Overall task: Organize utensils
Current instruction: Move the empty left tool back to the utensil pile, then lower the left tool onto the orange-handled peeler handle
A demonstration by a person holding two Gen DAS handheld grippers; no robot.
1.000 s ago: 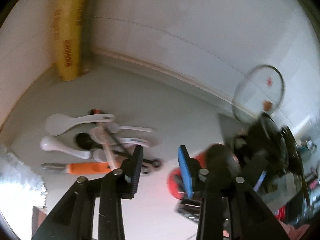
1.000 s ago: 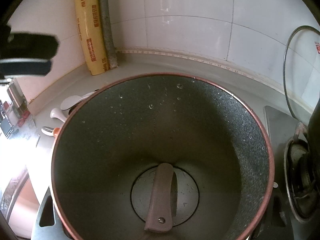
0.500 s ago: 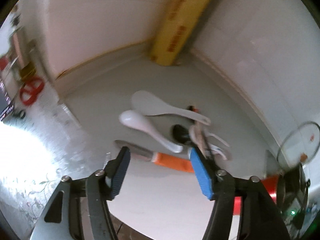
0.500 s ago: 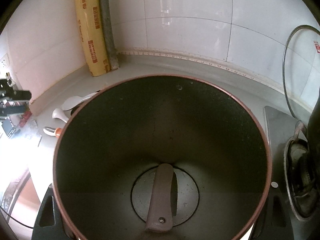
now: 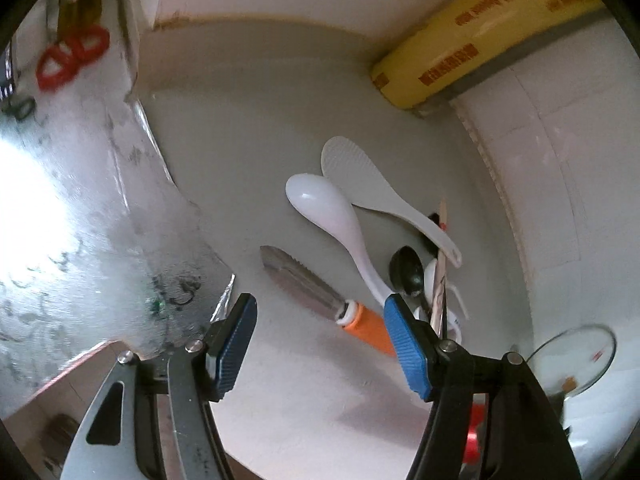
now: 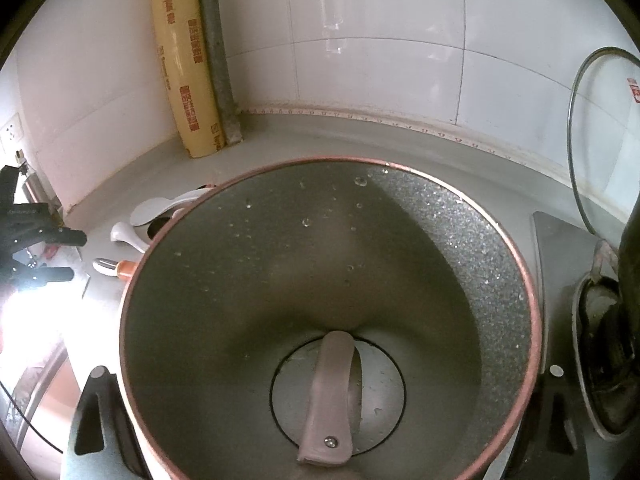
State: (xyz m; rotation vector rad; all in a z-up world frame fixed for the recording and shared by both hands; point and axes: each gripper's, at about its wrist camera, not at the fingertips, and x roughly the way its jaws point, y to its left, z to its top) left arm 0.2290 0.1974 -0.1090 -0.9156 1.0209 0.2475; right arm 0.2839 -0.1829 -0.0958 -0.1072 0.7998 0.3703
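Observation:
A pile of utensils lies on the grey counter (image 5: 248, 152): a white rice paddle (image 5: 360, 180), a white spoon (image 5: 324, 208), an orange-handled peeler (image 5: 308, 280), a black spoon (image 5: 406, 268) and chopsticks (image 5: 440, 264). My left gripper (image 5: 320, 310) hovers open just above the peeler, touching nothing; it also shows in the right wrist view (image 6: 78, 256). A big dark pot (image 6: 460, 240) fills the right wrist view, with a small lid (image 6: 338, 396) lying inside. My right gripper's fingers (image 6: 94, 408) flank the pot. Its jaws are opening, and the pot hides the pads.
A yellow cling-film roll (image 5: 472, 52) leans in the tiled corner. Crinkled foil (image 5: 100, 200) covers the counter's left side, with red scissor handles (image 5: 72, 56) beyond it. A glass lid (image 6: 600, 140) leans on the wall at right, beside a stove burner (image 6: 600, 352).
My left gripper swung from near the pot over to the utensil pile, rolled, sank lower and spread its jaws wider. The pot has hardly moved in the right wrist view.

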